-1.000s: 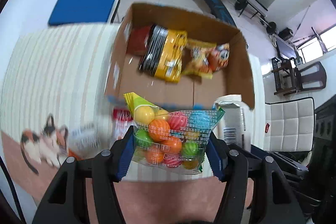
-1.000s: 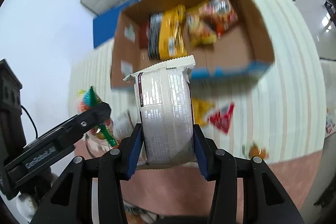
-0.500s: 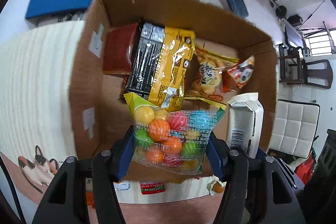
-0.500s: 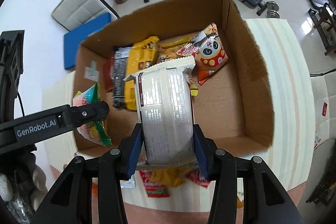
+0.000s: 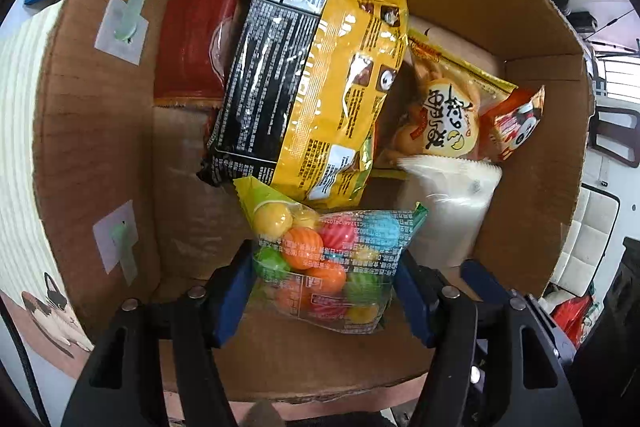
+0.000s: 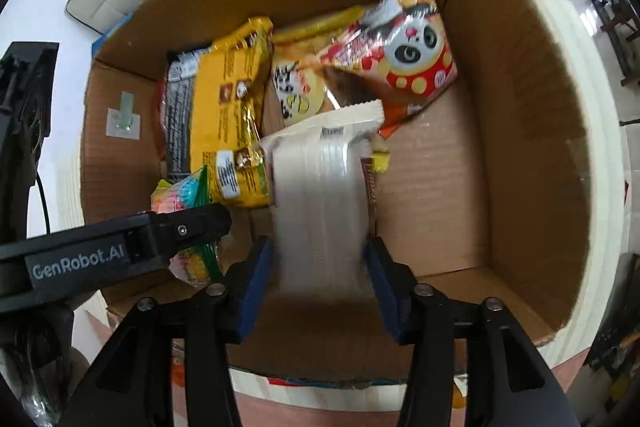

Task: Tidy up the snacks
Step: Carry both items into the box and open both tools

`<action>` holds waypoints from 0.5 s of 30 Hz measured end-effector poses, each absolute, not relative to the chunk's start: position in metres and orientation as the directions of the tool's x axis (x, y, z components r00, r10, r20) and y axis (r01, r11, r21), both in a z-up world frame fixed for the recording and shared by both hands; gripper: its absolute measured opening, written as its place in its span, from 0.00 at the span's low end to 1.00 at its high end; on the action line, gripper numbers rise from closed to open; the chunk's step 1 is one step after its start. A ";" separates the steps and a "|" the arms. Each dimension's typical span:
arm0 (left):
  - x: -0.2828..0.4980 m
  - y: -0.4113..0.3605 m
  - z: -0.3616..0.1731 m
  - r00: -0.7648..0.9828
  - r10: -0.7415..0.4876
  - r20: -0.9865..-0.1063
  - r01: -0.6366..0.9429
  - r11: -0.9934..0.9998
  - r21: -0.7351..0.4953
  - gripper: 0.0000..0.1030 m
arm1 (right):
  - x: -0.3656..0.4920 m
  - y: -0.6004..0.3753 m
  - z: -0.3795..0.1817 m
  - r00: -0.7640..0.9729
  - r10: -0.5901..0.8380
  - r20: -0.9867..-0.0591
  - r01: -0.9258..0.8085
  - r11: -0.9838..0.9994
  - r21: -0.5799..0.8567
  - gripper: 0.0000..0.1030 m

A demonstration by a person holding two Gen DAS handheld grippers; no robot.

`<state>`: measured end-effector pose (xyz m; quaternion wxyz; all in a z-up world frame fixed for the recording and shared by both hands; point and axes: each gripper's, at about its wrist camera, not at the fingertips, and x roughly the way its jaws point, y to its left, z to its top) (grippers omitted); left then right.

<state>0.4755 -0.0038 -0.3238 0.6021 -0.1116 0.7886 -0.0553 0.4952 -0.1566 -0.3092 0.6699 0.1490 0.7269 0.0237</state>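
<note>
A clear bag of coloured candy balls (image 5: 320, 259) hangs between the blue pads of my left gripper (image 5: 324, 291), low inside the cardboard box (image 5: 100, 147). Its jaws are opening, and the pads still touch the bag's sides. My right gripper (image 6: 318, 283) is just to the right in the same box (image 6: 520, 147). Its jaws are opening too, and the white packet (image 6: 320, 195) between them is blurred and slipping down, free of the pads. The right wrist view also shows the left gripper's finger (image 6: 180, 227) and the candy bag (image 6: 188, 191).
In the box lie a yellow and black bag (image 5: 312, 87), a red packet (image 5: 192, 47), an orange bag (image 5: 440, 115) and a red panda bag (image 6: 404, 55). The box stands on a striped tablecloth (image 5: 16, 147) with a cat picture (image 5: 52, 299).
Both grippers came down from above the table into the box with their snacks. The white packet has started to slide out of the right gripper; the candy bag sits as before.
</note>
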 end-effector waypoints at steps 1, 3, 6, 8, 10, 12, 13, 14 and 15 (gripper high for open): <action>0.475 -0.003 -0.324 -0.244 -0.247 -0.938 -0.109 0.968 -0.227 0.71 | 0.496 -0.157 -0.309 -0.057 0.244 -0.968 0.179 0.957 0.230 0.78; 0.472 -0.003 -0.323 -0.231 -0.256 -0.939 -0.118 0.965 -0.235 0.83 | 0.496 -0.157 -0.307 -0.059 0.237 -0.970 0.167 0.960 0.225 0.80; 0.471 0.000 -0.314 -0.204 -0.240 -0.949 -0.112 0.969 -0.221 0.84 | 0.496 -0.158 -0.303 -0.061 0.227 -0.972 0.158 0.964 0.216 0.86; 0.469 0.001 -0.307 -0.190 -0.241 -0.952 -0.111 0.969 -0.223 0.84 | 0.496 -0.158 -0.300 -0.060 0.219 -0.974 0.150 0.967 0.208 0.88; 0.466 0.001 -0.298 -0.173 -0.258 -0.951 -0.112 0.964 -0.241 0.84 | 0.495 -0.158 -0.295 -0.053 0.213 -0.976 0.137 0.969 0.204 0.88; 0.463 0.000 -0.288 -0.146 -0.264 -0.953 -0.099 0.963 -0.252 0.84 | 0.494 -0.157 -0.287 -0.036 0.205 -0.978 0.124 0.972 0.199 0.88; 0.463 0.000 -0.279 -0.123 -0.254 -0.959 -0.084 0.966 -0.245 0.84 | 0.492 -0.156 -0.282 -0.023 0.201 -0.979 0.114 0.974 0.197 0.88; 0.461 -0.001 -0.272 -0.100 -0.245 -0.964 -0.072 0.968 -0.239 0.84 | 0.490 -0.156 -0.276 -0.008 0.198 -0.980 0.104 0.975 0.196 0.88; 0.458 -0.002 -0.265 -0.071 -0.233 -0.970 -0.062 0.971 -0.229 0.84 | 0.488 -0.155 -0.267 0.021 0.191 -0.981 0.085 0.978 0.193 0.88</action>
